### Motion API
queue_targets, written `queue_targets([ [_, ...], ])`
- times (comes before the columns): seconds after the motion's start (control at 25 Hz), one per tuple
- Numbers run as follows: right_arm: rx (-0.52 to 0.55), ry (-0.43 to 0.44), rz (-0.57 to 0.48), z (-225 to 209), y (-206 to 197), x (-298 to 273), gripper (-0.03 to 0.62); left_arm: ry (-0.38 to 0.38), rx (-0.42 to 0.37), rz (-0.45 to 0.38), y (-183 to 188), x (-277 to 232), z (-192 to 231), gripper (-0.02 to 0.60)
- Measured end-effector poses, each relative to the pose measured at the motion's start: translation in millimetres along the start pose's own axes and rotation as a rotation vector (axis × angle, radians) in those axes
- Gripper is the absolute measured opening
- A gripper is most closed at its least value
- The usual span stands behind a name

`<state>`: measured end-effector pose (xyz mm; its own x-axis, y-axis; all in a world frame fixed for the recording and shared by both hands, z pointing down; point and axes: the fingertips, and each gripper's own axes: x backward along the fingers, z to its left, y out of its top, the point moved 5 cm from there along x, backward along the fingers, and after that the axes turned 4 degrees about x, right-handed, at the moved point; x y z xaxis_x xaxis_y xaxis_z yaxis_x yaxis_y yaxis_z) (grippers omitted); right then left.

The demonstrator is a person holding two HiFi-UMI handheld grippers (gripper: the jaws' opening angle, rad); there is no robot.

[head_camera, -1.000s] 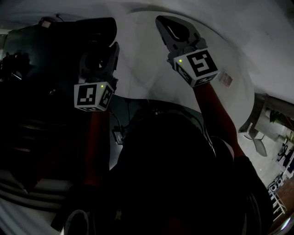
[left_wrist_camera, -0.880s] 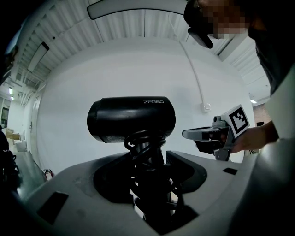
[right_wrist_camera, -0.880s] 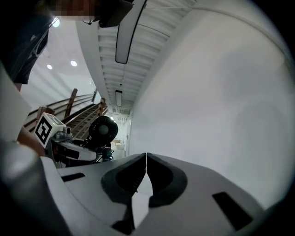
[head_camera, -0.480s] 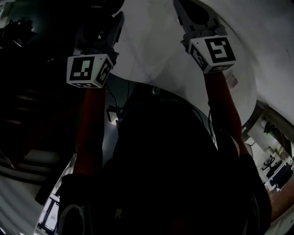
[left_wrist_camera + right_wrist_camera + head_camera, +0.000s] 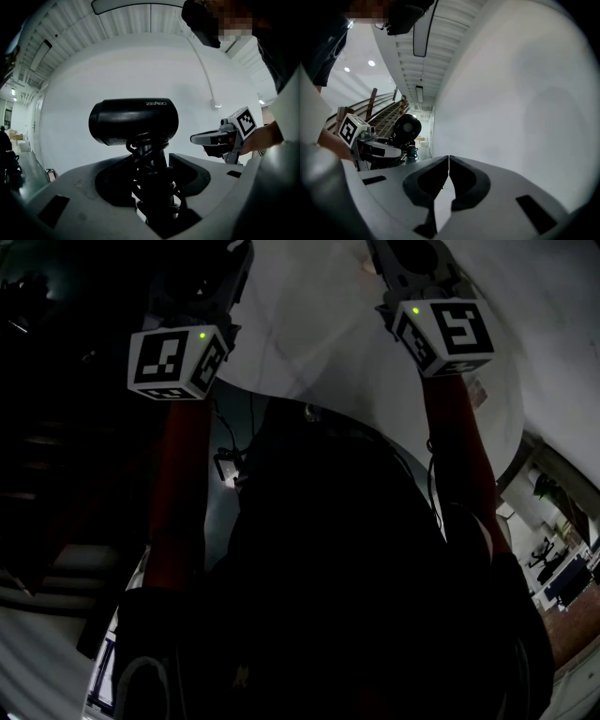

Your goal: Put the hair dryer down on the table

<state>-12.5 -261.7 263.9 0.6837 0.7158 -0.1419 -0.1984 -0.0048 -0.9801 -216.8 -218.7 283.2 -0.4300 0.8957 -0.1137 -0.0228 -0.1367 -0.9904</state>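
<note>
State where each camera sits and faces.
Head view: on the person's head, facing down at the table; left gripper, right gripper, red sleeves show.
Left gripper view: along its jaws, shut on the hair dryer; right gripper at right.
Right gripper view: along shut, empty jaws; left gripper at left.
Both gripper views show the hair dryer.

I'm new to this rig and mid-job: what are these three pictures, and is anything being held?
There is no robot arm: a person holds a two-jaw gripper in each hand. The dark picture comes from a camera on the person's head, looking down at a white table; the cubes with square markers are parts of the grippers. The other two pictures come from a camera riding on each gripper. The left gripper is shut on a black hair dryer, gripping its handle, round which the cord is wound. The right gripper is shut and empty.
</note>
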Motion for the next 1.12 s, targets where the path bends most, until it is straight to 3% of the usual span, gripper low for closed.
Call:
queue_targets([
  [1.12,-0.07,-0.039,0.115,-12,-93,-59,0.009,0.028,0.075,0.171,-102,-49,46,0.216],
])
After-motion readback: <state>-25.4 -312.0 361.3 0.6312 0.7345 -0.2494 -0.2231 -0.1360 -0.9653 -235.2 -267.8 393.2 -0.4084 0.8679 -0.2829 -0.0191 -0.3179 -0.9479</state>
